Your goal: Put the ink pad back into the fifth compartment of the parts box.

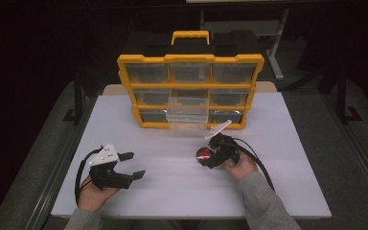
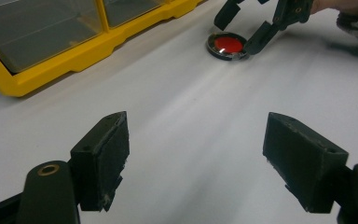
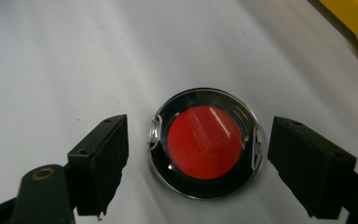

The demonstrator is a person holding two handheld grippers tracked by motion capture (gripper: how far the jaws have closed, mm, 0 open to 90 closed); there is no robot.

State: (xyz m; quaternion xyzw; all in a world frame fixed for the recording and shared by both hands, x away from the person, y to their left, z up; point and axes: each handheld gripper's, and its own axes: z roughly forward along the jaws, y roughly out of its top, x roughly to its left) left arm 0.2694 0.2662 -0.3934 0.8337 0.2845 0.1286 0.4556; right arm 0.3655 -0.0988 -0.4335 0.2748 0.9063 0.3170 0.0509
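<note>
Round black compact with red centre and clear lid (image 3: 206, 143) flat on white table (image 1: 172, 191), between wide-apart right gripper (image 1: 210, 154) jaws, untouched. Left gripper (image 1: 133, 165) wide, empty.

At the far edge of your white tabletop (image 1: 287, 143) stands a yellow-and-black parts organiser (image 1: 190, 91), upright, its yellow carry handle (image 1: 190, 36) on top. You see three rows of three clear drawers; the bottom middle drawer (image 1: 188, 117) is pulled out towards you. In the left gripper view, its yellow frame (image 2: 74, 58) sits on the tabletop at upper left. Beyond the tabletop, grey floor and a metal table leg (image 1: 275, 48) show in the dark.
</note>
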